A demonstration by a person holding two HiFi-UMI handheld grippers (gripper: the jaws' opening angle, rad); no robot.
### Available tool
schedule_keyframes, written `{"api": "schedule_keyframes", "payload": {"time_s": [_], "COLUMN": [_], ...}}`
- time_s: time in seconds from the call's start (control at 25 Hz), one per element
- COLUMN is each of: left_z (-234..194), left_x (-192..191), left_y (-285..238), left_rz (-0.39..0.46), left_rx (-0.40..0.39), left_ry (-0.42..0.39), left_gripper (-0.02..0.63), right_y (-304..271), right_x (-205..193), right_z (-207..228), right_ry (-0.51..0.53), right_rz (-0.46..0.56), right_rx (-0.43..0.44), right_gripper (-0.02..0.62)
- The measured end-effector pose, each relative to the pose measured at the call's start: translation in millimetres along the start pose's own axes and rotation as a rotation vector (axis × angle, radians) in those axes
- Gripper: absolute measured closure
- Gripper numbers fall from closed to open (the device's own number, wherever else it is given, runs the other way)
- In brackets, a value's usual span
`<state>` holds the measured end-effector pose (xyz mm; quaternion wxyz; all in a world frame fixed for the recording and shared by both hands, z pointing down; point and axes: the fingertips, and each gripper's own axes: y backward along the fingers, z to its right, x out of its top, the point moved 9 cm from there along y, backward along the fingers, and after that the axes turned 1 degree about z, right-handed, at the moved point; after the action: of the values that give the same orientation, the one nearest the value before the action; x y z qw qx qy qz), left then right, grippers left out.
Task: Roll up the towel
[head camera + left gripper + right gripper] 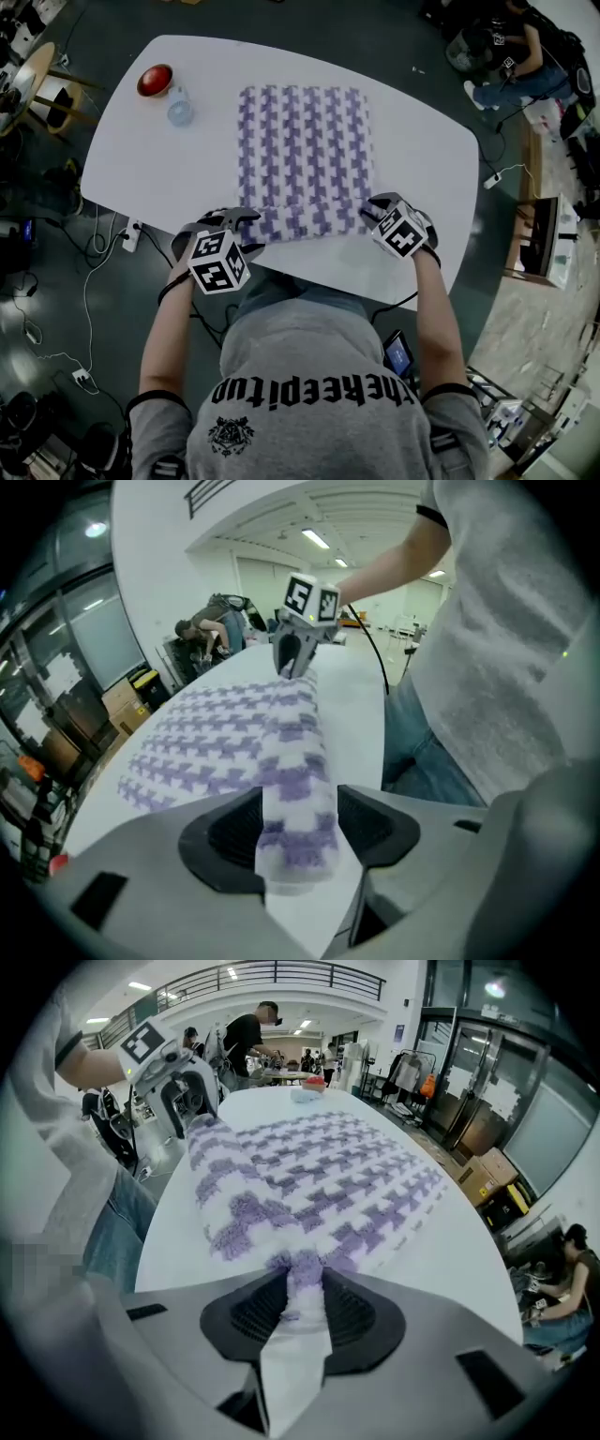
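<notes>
Low in the head view, left of centre, the left gripper [239,223] holds its jaws wide, one end of the towel's [305,150] rolled part lying loose between them; lower right, the right gripper [373,211] pinches the roll's other end; the roll lies along the white table's [422,159] near edge, the rest spread flat toward the top; upper left stand a red round dish [155,81] and a clear container [180,111].
</notes>
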<state>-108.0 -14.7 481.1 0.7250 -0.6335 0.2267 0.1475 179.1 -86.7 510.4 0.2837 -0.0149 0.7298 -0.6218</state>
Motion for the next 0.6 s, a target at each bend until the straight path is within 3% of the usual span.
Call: {"api": "schedule_keyframes", "payload": {"time_s": [0.12,0.4,0.6], "left_z": [14.4,7.7,6.4], "left_x": [-3.9,-16.6,-19.5], "left_y": [-29.7,-39.3,-32.6], "left_rz": [-0.066,-0.086,-0.095], "left_rx": [-0.011,0.045,0.055], "left_ry": [-0.001,0.035,0.031], "left_gripper": [0.370,0.385,0.435], "right_y": [1.8,37.7,55.0], "right_x": [-9.4,-1.2,9.7], "right_z": [2.1,-6.5,-40.9], "right_ry": [-0.008,0.011,0.169], "right_rz": [0.015,0.116,0.118], "right_rx": [0.000,-0.048,-0.051], "right_gripper": [0.495,0.448,0.409]}}
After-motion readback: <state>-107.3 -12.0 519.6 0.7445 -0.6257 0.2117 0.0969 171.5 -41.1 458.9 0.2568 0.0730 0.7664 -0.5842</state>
